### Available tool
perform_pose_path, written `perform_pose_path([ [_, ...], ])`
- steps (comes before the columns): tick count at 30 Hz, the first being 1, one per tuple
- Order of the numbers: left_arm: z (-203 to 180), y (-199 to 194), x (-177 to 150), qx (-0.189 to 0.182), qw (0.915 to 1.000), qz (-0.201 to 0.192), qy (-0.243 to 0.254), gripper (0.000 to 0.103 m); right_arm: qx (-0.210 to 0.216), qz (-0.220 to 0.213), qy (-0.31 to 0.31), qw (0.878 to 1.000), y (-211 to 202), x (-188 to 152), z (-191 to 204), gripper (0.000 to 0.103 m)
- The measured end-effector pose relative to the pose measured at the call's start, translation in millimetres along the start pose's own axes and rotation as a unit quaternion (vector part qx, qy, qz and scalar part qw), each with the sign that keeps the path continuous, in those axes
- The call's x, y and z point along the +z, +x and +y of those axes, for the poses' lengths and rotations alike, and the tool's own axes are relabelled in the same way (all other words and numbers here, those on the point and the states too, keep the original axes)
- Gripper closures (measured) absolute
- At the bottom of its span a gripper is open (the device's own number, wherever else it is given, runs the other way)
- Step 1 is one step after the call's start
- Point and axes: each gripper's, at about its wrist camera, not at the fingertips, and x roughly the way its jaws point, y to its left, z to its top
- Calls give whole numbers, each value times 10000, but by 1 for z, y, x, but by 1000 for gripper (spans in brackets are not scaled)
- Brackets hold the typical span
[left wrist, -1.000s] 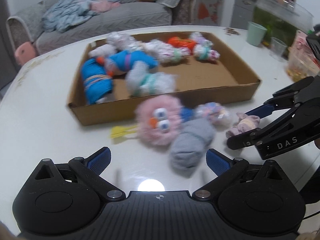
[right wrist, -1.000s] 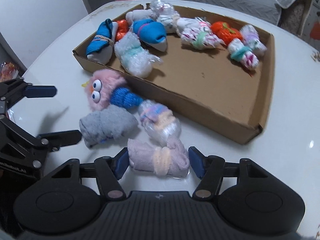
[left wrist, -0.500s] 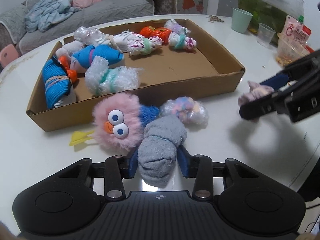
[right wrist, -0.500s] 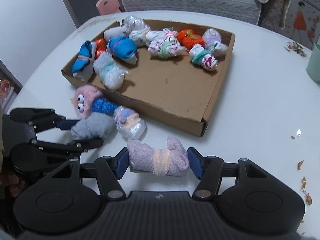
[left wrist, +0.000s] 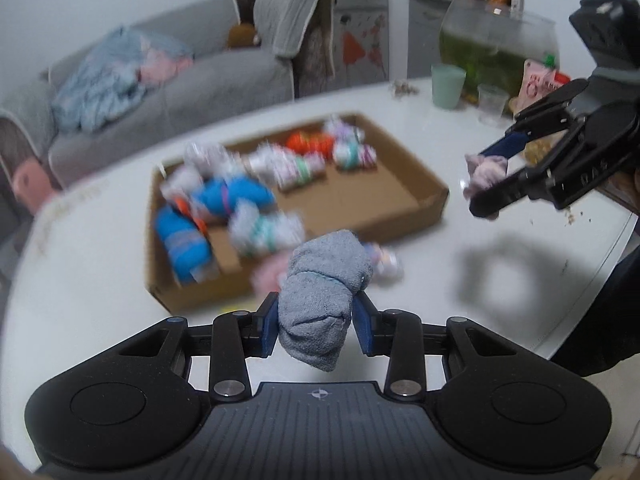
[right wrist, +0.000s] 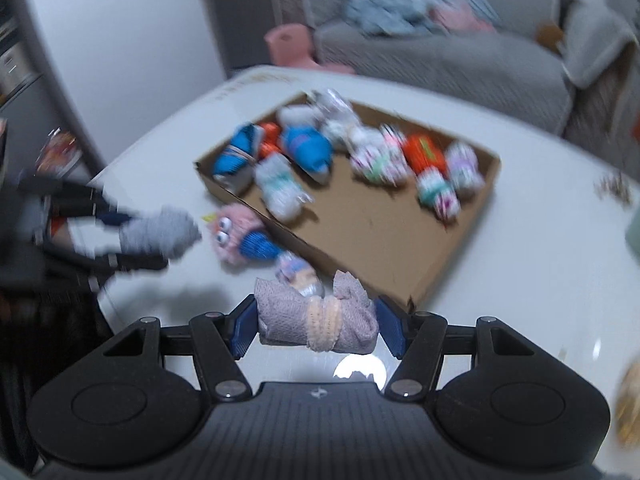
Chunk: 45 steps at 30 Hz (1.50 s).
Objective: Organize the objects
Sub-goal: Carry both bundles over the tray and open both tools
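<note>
free: cardboard box [right wrist: 400, 232] near-right floor | blocked: bundles [right wrist: 304, 152] along far-left side

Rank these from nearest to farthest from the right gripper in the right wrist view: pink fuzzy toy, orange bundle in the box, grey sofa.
1. Pink fuzzy toy: on the table, left of the right gripper.
2. Orange bundle: inside the cardboard box, toward its far side.
3. Grey sofa: behind the table.

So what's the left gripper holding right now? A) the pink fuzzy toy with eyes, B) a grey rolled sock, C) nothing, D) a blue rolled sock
B: the left gripper is shut on the grey rolled sock, lifted off the white table; the pink fuzzy toy lies beside the cardboard box.
</note>
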Motion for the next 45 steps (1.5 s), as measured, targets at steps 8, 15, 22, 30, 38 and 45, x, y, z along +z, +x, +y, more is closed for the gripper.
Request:
perform_pose_path([
  [8, 7, -6, 72, 138, 9974, -701, 104, 59, -187, -776, -476, 9957, -19, 34, -10, 45],
  [15, -1, 39, 119, 79, 9965, -771, 304, 58, -360, -869, -943, 9911, -1, 60, -36, 45],
  [22, -10, 89, 128, -4, 9974, -517, 504, 58, -303, -681, -1049, 9917, 27, 64, -48, 45],
  [30, -7, 133, 113, -138, 9992, -73, 370, 58, -180, -189, -1196, 9925, 61, 62, -52, 45],
  [38, -9, 167, 94, -252, 9989, 268, 291, 58, -74, 177, -1204, 9925, 80, 52, -60, 45],
  [45, -2, 194, 89, -115, 9985, 491, 210, 58, -54, 417, -1190, 9920, 108, 55, -69, 45],
])
